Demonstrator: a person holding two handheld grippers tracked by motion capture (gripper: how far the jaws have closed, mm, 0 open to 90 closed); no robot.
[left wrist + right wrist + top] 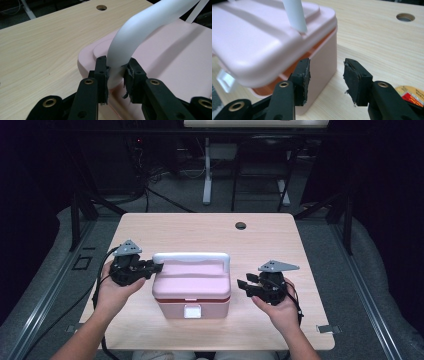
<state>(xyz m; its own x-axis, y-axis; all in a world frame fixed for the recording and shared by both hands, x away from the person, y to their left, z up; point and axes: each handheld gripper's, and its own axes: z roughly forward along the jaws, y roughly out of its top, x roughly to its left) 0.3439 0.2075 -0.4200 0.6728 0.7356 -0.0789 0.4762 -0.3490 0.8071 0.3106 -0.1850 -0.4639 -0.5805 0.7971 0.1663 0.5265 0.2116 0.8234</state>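
Left tool (pixel 116 75) clenched on the near end of the smooth white curved plastic handle (pixel 140 32), right where it meets the lid. Right tool (pixel 326 76) released, nothing between the worn black rubbery pads (pixel 305 75), hanging just beside the right wall of the box and apart from it.

Pink rounded-corner plastic lunch box (pixel 191 287) sitting mid-tabletop, a bit toward the near edge, white latch (pixel 192 311) on the front face. Looks like the opening job is partly done: pale pink lid (pixel 257 42) tipped up a little on the right side, orange band (pixel 287 75) peeking through the gap under it. Handle secured, so probably left to do: lift the lid clear, maybe with the free tool steadying the base. Can't tell whether the latch is undone.

Lid matte and softly moulded with a raised panel; handle glossier, tube-like. Light wood-grain laminate tabletop (pixel 210 230) with a round cable hole (pixel 241 225) at the far side.
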